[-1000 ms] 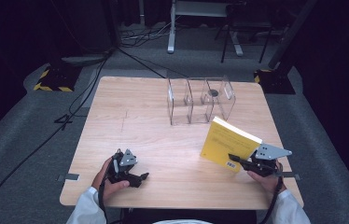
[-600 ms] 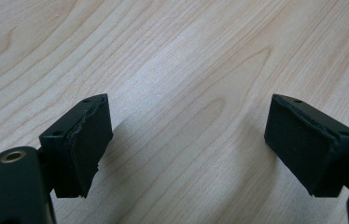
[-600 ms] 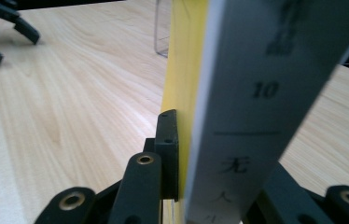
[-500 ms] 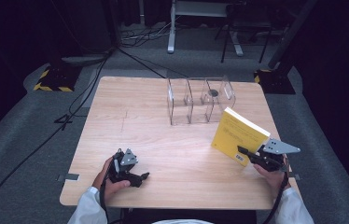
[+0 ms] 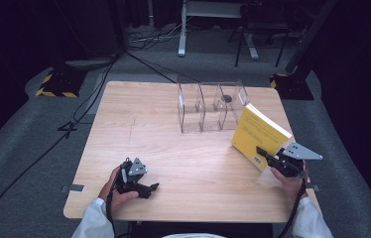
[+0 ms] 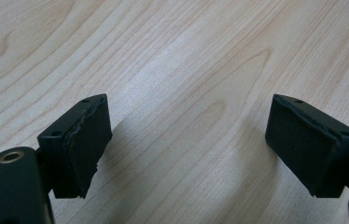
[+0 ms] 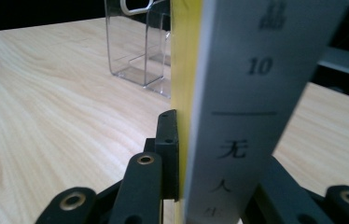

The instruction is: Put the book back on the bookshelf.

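Note:
A yellow book [image 5: 259,135] is held tilted above the table's right side, with my right gripper [image 5: 267,153] shut on its lower corner. In the right gripper view the book's grey spine [image 7: 242,107] with printed characters stands upright between the jaws, its yellow cover [image 7: 185,84] pressed by the left pad. My left gripper [image 5: 146,188] rests low at the table's front left, a hand around it. Its pads [image 6: 86,140] stand wide apart over bare wood, nothing between them. A clear plastic rack [image 5: 208,106] with several upright slots stands at the back centre, just behind the book.
The wooden table [image 5: 173,144] has open room in its middle and left. The clear rack [image 7: 137,46] is close ahead in the right gripper view. Cables and stands lie on the dark floor beyond the table, with a black-and-yellow base [image 5: 57,84] at the back left.
My right gripper has carried the book to the right and toward the rack, tilting it more upright. The left gripper has stayed where it was.

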Demonstrator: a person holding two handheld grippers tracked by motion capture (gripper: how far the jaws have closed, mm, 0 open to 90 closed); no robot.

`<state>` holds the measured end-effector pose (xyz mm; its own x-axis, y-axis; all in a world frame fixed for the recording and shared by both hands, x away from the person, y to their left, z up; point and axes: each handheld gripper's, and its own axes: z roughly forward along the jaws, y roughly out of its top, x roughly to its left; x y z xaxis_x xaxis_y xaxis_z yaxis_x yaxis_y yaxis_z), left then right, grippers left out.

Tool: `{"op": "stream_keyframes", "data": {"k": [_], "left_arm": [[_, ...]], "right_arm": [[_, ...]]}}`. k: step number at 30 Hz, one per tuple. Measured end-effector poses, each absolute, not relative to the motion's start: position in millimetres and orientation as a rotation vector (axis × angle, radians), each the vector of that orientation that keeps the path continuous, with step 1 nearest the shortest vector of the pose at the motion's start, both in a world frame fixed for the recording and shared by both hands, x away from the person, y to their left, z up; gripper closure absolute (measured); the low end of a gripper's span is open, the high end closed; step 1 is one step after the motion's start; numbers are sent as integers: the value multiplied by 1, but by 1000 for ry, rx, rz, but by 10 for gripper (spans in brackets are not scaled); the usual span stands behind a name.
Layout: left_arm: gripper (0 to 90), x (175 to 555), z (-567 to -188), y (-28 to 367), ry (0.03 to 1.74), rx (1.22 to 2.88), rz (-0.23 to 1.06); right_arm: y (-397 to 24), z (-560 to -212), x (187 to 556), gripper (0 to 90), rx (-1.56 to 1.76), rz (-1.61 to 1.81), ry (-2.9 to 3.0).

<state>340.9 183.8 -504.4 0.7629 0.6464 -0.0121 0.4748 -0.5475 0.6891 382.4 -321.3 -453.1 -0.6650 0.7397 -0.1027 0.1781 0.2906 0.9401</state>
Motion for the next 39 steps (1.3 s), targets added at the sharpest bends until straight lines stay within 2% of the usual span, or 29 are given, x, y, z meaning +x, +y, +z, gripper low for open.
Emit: {"op": "stream_keyframes", "data": {"k": [11,23,39], "left_arm": [[149,341,-505,184,834,2255,315],[149,341,-505,184,834,2255,314],[149,341,-504,184,835,2257,314]], "right_arm": [[-310,-433,393,764,840,1360,1926],[-292,-414,425,764,926,1323,1837],[-269,-419,458,764,1008,1295,1795]]}}
